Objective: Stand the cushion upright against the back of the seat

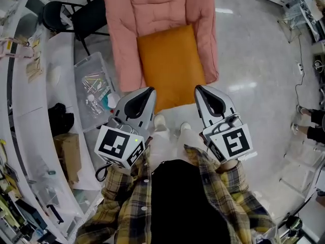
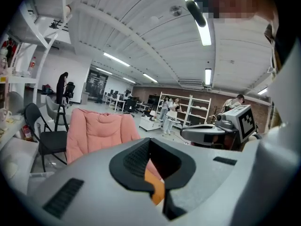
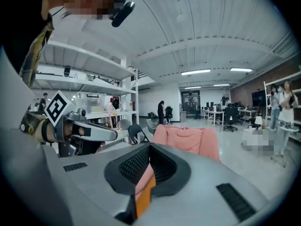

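An orange cushion (image 1: 171, 65) lies flat on the seat of a pink padded chair (image 1: 123, 44), whose back rises at the top of the head view. My left gripper (image 1: 150, 91) hovers at the cushion's near left corner, shut and empty. My right gripper (image 1: 198, 89) hovers at the near right corner, also shut and empty. In the left gripper view the pink chair (image 2: 96, 131) stands ahead and a sliver of the orange cushion (image 2: 157, 188) shows past the shut jaws. The right gripper view shows the pink chair (image 3: 188, 138) and the cushion (image 3: 145, 195) likewise.
A clear plastic bin (image 1: 94, 93) of small parts sits on the floor left of the chair. A black folding chair (image 1: 76, 17) stands at the upper left beside a white curved table (image 1: 25, 105). People stand far off by shelves (image 2: 169, 114).
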A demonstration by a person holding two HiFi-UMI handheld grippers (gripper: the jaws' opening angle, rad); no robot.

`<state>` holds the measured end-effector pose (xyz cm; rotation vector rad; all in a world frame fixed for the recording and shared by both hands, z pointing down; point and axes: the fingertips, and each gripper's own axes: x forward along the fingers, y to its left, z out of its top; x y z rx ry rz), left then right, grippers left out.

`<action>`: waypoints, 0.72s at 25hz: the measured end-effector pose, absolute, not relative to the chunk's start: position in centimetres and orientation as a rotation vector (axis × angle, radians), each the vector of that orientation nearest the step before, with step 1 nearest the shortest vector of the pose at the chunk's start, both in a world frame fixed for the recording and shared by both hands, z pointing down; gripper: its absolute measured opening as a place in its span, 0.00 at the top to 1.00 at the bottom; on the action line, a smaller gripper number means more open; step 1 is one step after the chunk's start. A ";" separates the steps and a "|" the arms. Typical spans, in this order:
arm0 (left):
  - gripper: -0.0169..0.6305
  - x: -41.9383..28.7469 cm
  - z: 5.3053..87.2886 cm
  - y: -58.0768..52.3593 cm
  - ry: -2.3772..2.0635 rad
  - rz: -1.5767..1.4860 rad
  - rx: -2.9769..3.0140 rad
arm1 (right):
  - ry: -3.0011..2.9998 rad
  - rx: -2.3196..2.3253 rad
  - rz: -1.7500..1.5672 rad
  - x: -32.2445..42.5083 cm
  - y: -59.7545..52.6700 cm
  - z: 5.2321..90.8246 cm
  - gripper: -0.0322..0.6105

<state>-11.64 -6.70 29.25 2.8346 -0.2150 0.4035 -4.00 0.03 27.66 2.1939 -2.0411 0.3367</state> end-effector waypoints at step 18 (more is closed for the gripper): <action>0.97 -6.2 41.9 -7.3 -0.185 0.605 2.736 | -1.861 2.053 0.536 1.6 0.9 39.8 0.92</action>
